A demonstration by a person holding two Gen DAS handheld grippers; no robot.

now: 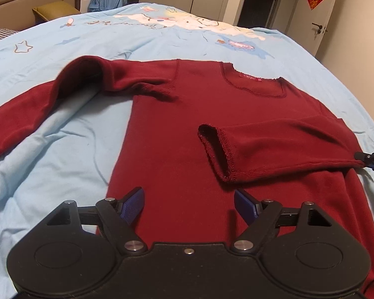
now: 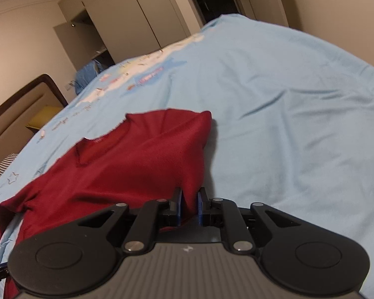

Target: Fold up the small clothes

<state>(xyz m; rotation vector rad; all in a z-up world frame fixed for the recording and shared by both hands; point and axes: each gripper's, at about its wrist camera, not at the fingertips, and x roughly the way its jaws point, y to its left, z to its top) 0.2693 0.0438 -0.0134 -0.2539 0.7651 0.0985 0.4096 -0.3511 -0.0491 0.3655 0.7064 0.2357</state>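
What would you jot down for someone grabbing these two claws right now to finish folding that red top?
Left claw: open, empty, hovering over the hem end of the red top.
Right claw: shut on the top's fabric at its side edge.
The top lies flat on the blue bedsheet.
Done: one sleeve is folded across the body.
Left: the other sleeve, still spread out on the sheet, then fold the body.

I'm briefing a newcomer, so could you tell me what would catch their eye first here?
A dark red top lies spread on the light blue bedsheet, one sleeve folded across its body. The right gripper is shut on the top's edge, while the left gripper hangs open over its hem.
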